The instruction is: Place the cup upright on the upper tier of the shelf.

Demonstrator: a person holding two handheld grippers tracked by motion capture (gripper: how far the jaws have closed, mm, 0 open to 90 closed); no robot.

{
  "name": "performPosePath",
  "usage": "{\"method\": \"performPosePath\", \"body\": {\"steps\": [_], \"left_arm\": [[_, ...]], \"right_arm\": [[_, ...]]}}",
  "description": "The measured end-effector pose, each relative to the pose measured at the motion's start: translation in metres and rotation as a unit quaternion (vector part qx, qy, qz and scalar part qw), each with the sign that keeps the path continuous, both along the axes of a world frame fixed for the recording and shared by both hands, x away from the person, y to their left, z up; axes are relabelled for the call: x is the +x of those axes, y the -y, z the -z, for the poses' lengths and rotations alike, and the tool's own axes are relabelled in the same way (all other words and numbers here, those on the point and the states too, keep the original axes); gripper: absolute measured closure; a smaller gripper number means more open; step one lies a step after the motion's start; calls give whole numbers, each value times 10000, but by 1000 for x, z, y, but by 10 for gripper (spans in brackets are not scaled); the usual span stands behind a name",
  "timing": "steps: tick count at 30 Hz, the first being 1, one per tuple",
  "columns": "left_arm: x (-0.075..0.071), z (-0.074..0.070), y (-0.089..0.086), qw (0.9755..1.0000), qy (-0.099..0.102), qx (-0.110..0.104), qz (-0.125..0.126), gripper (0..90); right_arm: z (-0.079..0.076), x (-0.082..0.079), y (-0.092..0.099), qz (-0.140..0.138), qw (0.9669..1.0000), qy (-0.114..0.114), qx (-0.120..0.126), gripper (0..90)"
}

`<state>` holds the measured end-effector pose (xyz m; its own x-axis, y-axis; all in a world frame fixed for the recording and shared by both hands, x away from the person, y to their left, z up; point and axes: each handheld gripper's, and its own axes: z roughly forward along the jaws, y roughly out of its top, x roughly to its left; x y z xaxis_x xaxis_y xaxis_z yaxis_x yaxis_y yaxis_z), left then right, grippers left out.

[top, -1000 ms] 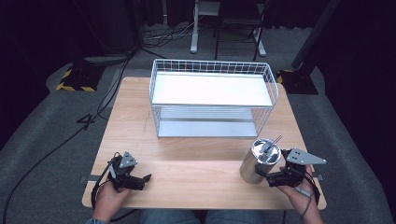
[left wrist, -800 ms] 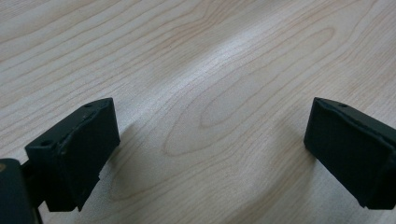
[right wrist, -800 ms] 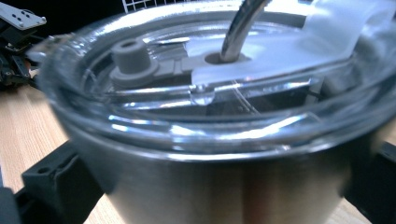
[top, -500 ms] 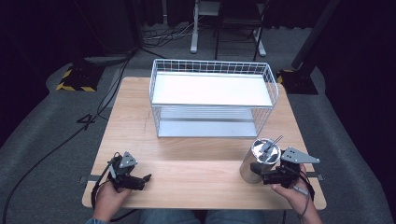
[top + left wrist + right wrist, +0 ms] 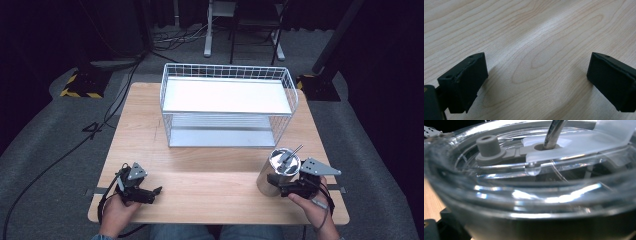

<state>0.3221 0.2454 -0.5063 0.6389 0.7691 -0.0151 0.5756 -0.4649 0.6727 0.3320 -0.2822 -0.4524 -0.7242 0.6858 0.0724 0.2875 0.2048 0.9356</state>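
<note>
Near the front right corner of the table [image 5: 210, 185], in front of the rack's right end, stands one tumbler [image 5: 278, 172]. It is a shiny steel cylinder, upright, with a clear lid [image 5: 531, 182] and a metal straw [image 5: 554, 132] that leans out toward the rack [image 5: 227, 107]. In the right gripper view the lid sits very close to the camera: a grey plug [image 5: 487, 148] rises from it beside the hole the straw passes through, and a frosted flap lies across the top.

The right gripper [image 5: 280, 184] is against the tumbler's front right side, held by the person's right hand [image 5: 312, 207]. Its jaws reach around the lower part of the cup, but the cup hides them, so whether they press on it or stand clear cannot be told.

The rack is one white wire basket on legs, with a white floor and a lower metal shelf, standing at the middle back of the table, apart from the tumbler.

Well to the left of the tumbler, near the front left corner, the left gripper [image 5: 150, 192] rests low over the wood in the left hand [image 5: 120, 210]. Its two jaws stand wide apart with bare tabletop between them.
</note>
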Motion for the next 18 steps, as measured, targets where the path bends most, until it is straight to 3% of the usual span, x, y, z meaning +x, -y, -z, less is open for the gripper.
{"method": "performPosePath", "body": {"steps": [7,14,18], "left_arm": [[0,0,0,10000,-1,0,0,37],[0,0,0,10000,-1,-1,-1,37],[0,0,0,10000,0,0,0,37]], "right_arm": [[-6,-1,0,3,9998,78,-183,34],[-10,0,-2,-35,9999,2,-168,36],[-21,1,-3,-71,9997,50,-213,36]]}}
